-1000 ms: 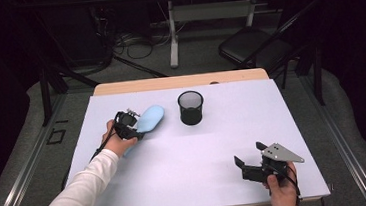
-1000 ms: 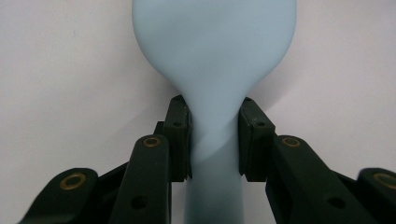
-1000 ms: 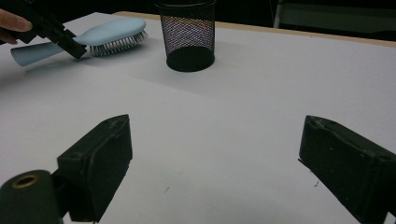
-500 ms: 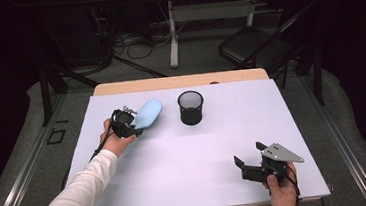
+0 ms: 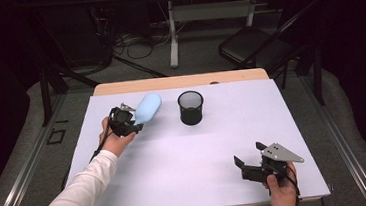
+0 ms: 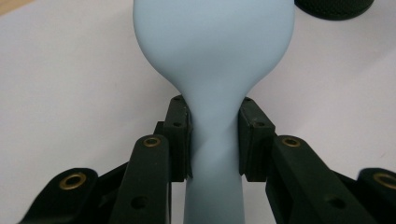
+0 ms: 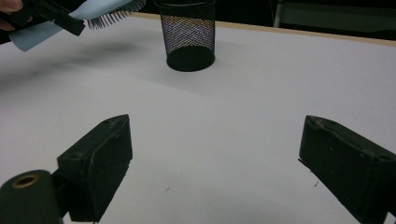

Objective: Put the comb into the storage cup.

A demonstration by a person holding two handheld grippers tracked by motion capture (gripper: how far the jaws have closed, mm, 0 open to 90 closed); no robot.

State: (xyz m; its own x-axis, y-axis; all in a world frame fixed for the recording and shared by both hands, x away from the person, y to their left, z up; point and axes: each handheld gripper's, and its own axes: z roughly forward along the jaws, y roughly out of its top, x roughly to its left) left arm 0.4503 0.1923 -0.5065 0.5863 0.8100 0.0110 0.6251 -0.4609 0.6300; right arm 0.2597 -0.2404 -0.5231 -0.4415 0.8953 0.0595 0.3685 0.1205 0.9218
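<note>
Change since earlier: compared with a second ago, the left gripper and the light blue hairbrush it carries sit a little farther up the table, with the brush head tilted more toward the far edge; the right gripper sits where it was.
Right gripper: nearest the person, low over the near right part of the white table, held by the right hand; its jaws stand wide apart with only bare table surface between them.
Left gripper: farther off on the left side, held by the left hand in a white sleeve; its pads clamp the narrow neck of the hairbrush from both sides.
Hairbrush: lifted off the table, bristles facing down as the right gripper view shows, head pointing away from the person toward the cup.
Mesh pen cup: black, upright on the far middle of the table, just beside the brush head but apart from it.
</note>
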